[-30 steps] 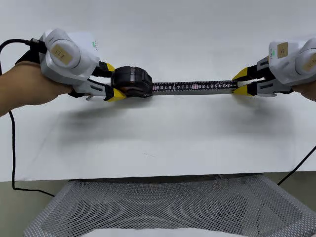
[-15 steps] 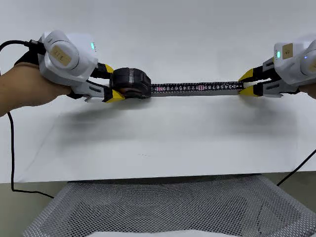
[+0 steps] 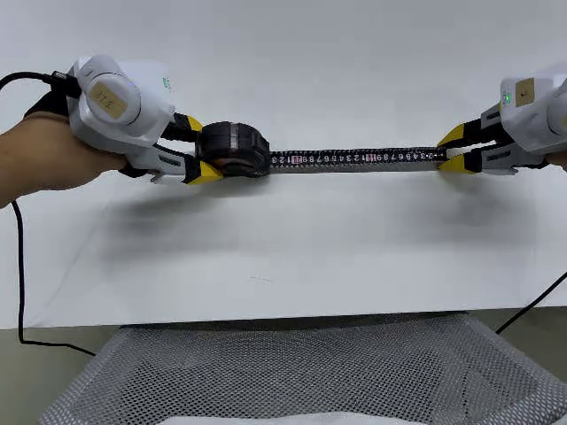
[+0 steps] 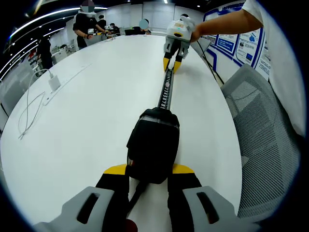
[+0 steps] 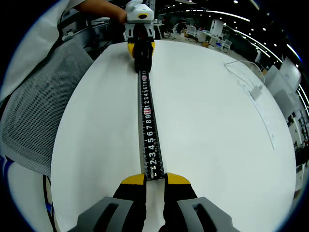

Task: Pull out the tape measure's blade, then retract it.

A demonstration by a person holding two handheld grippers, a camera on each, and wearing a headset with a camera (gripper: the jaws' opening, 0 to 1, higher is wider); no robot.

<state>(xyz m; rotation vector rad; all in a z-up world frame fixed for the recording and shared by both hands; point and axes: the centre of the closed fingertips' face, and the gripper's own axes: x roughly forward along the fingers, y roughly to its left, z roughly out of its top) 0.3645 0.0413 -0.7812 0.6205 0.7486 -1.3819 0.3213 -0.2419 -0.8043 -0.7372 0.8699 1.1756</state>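
**Blade out, clamped at both ends**

The left hand-held gripper (image 3: 202,147) is clenched on the black tape measure case (image 3: 233,148). One yellow-tipped jaw sits on each side of it. In the left gripper view the case sticks out ahead of the tips.

The right hand-held gripper (image 3: 450,150) is clenched on the free end of the dark numbered blade (image 3: 354,158). In the right gripper view the blade end sits between the yellow tips. The low numbers are nearest the jaws and count up toward the case.

The blade runs straight and roughly level between the two grippers, which are well apart. In the head view the left one is at the left and the right one is near the right edge.

Case and blade are over the white bench (image 3: 283,266), with their shadow on its surface below.

A thin black cable (image 3: 19,266) drops from the back of the left hand-held gripper and over the bench's near edge. A grey mesh chair (image 3: 301,372) sits at that near edge.

A white charger with cord (image 4: 52,82) lies on the bench, well off to one side of the tape.
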